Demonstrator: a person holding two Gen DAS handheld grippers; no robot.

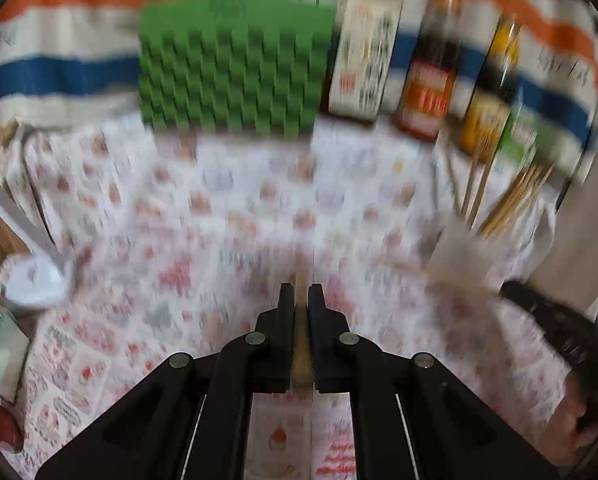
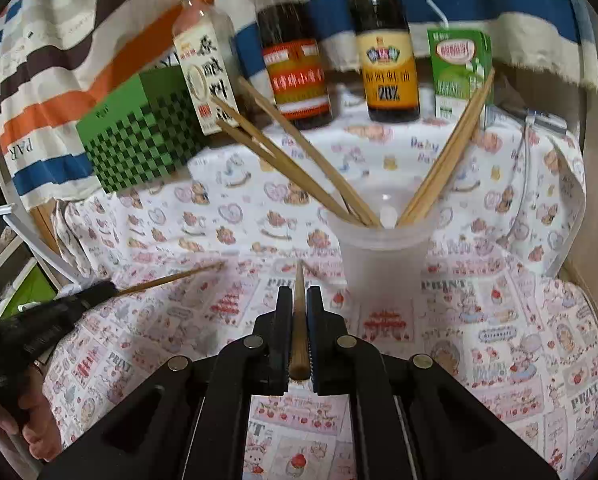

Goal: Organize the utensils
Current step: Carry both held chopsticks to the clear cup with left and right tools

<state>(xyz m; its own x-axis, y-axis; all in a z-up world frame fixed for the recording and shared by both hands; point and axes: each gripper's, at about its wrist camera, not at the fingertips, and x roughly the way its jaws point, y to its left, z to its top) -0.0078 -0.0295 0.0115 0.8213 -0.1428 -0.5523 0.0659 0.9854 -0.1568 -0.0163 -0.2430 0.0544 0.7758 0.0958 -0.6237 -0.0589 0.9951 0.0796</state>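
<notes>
Left wrist view (blurred by motion). The left gripper (image 1: 299, 292) is pinched onto a wooden chopstick (image 1: 301, 356), which lies between the two fingers with its long axis running forward along them. The translucent cup (image 1: 457, 256), already bristling with chopsticks (image 1: 511, 204), stands ahead and well to the right of the fingertips on the printed tablecloth (image 1: 219, 216). A green checkered box (image 1: 235, 64) and a row of bottles (image 1: 431, 68) stand at the back.

Right wrist view (sharp). The right gripper (image 2: 299, 294) is likewise clamped on a chopstick (image 2: 299, 320), held lengthwise between the fingers, its narrow tip pointing forward and away. The cup (image 2: 383, 264) stands just ahead and slightly right of that tip, near it but apart; its rim opens upward, with stored chopsticks (image 2: 299, 160) fanning left and right and a gap between the two bundles. The left gripper (image 2: 59, 312) enters at the lower left, its chopstick (image 2: 171, 278) lying nearly level and pointing right toward the cup.

Judgement: the right hand is the nearer. Its chopstick lies along the approach, so it would likely need tipping toward vertical over the rim's central gap.
</notes>
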